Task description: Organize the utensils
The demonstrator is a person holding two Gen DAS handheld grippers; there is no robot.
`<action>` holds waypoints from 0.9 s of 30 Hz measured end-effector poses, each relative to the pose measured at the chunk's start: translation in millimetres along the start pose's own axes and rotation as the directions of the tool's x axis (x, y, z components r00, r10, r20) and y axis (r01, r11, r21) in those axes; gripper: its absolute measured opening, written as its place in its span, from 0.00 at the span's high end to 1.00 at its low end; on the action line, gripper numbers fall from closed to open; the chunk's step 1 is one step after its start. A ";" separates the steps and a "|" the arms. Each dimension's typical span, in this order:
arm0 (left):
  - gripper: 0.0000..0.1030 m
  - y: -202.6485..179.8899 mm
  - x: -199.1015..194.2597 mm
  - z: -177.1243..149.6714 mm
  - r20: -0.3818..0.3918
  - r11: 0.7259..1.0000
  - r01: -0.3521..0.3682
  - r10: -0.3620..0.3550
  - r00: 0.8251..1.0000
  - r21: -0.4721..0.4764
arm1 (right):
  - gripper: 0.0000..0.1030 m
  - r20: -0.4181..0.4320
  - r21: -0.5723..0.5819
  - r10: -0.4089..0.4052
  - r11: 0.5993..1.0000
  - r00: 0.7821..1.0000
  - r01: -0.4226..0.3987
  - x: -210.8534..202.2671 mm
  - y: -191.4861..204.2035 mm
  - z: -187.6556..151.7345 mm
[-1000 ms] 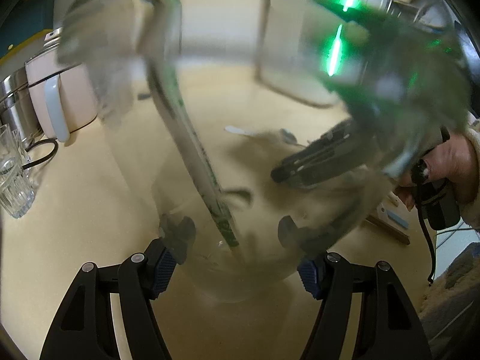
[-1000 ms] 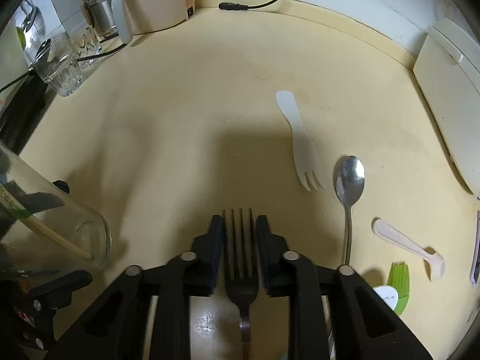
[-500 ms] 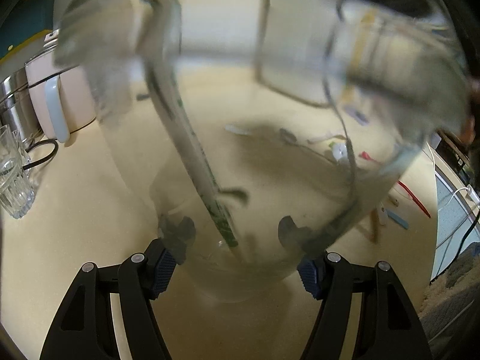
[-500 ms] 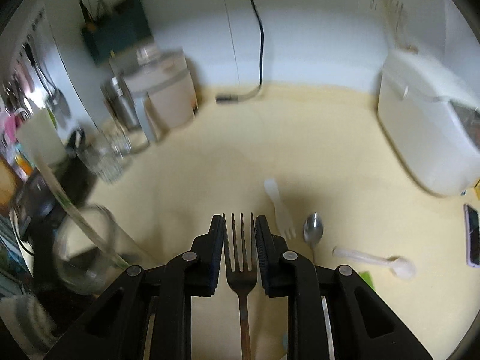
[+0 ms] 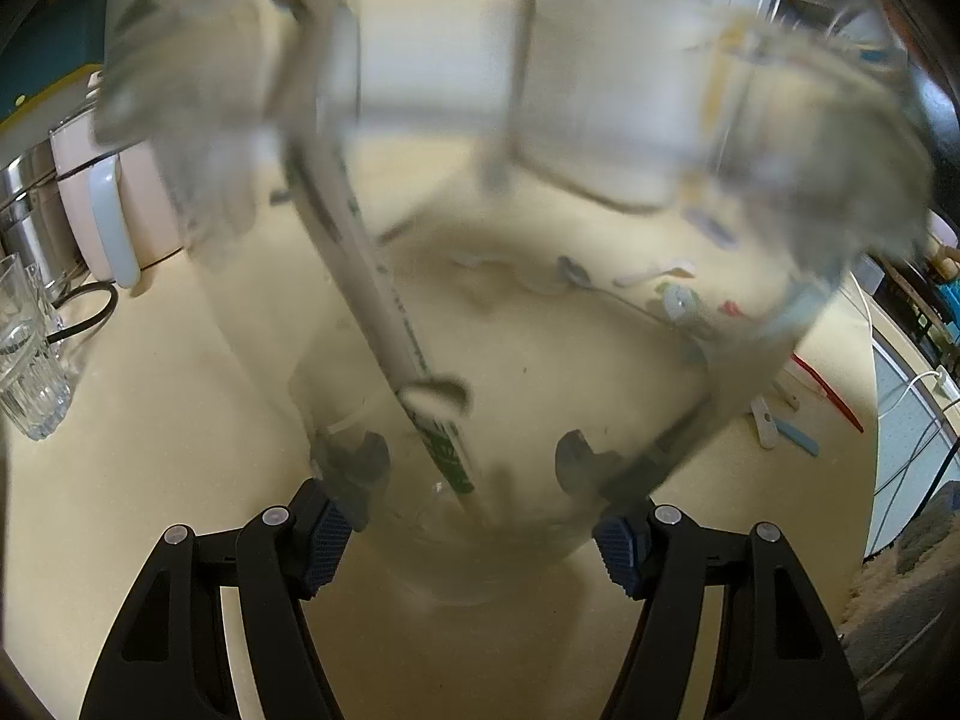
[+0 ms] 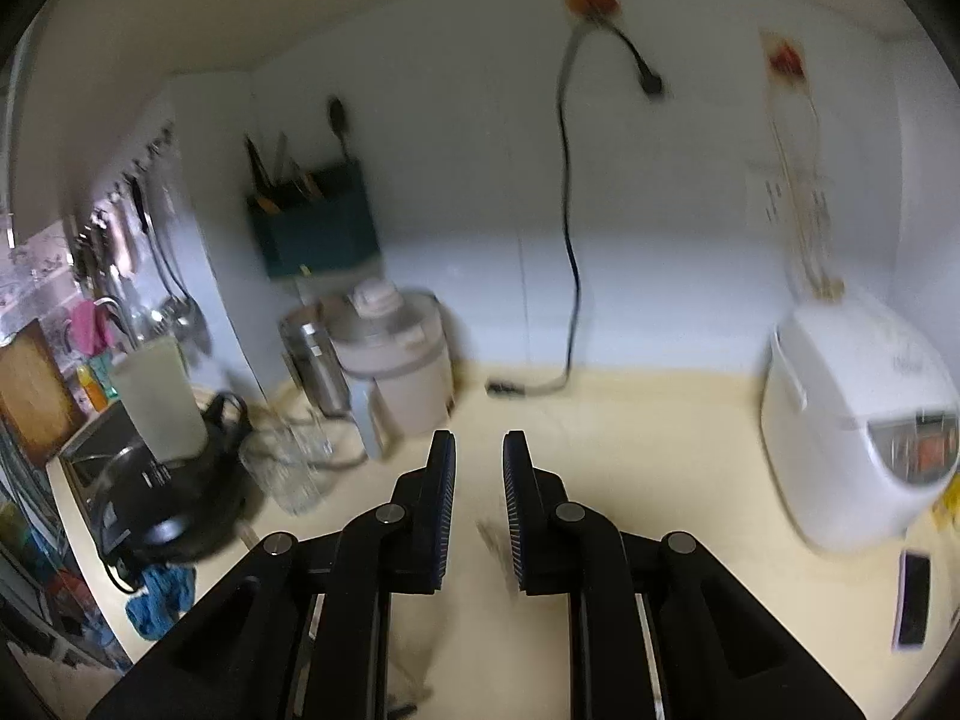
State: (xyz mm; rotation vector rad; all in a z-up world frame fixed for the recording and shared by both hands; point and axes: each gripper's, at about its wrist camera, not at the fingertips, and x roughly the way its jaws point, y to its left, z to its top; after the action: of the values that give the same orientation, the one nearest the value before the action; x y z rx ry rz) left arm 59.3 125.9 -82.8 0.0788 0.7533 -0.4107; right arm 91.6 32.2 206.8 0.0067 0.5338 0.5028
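Left tongs (image 5: 474,516) clamped on a clear glass (image 5: 540,276), pads pressing its lower wall from both sides. The glass is tilted, mouth toward the far side, filling most of the left wrist view. Inside it: one long white stick with green print (image 5: 384,312), leaning from upper left down to the base of the glass.

Seen blurred through the glass, on the cream tabletop (image 5: 156,420): a spoon (image 5: 570,270) and a few small coloured utensils right of it. Right of the glass, on the tabletop: a red stick (image 5: 831,387) and a white-and-blue utensil (image 5: 780,429). At far left: an empty ribbed tumbler (image 5: 27,372), a black cable and a pink-white appliance (image 5: 114,204).

Right tongs (image 6: 478,498): jaws closing, a narrow gap still between the pads. Nothing is pressed between the pads; a blurred dark streak (image 6: 495,537) shows low in the gap, and I cannot tell what it is. The right view is motion-blurred and looks toward the far wall. In it: white rice cooker (image 6: 858,414) at right, jug appliance (image 6: 396,360) and steel canister at left centre, black kettle (image 6: 174,492) at left, wall-mounted teal utensil holder (image 6: 315,228), hanging black cable (image 6: 570,210), phone (image 6: 912,606) at near right.
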 end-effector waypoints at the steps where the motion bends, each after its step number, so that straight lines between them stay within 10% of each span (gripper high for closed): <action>1: 0.30 -1.2 0.1 0.3 0.000 1.000 0.000 0.000 1.000 0.000 | 0.84 0.009 -0.007 0.007 1.000 1.000 -0.006 -2.2 0.9 3.9; 11: 0.30 1.4 1.2 1.6 0.001 1.000 0.002 -0.002 1.000 -0.001 | 0.78 -0.163 0.059 0.066 0.997 0.984 -0.057 39.4 -28.2 -24.4; 20: 0.30 1.5 1.0 1.3 0.001 1.000 0.005 -0.005 1.000 -0.003 | 0.76 -0.546 0.058 0.050 0.998 0.836 -0.021 144.9 -67.1 -148.0; 27: 0.30 4.5 1.1 0.7 -0.001 1.000 0.007 -0.007 1.000 -0.005 | 0.69 -0.610 -0.028 -0.006 1.000 0.793 -0.014 191.1 -63.6 -175.4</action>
State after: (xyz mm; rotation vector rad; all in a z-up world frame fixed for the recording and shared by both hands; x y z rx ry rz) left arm 62.3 129.5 -83.4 0.0716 0.7555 -0.4157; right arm 176.9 42.9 -46.0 -0.1926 1.1671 0.5147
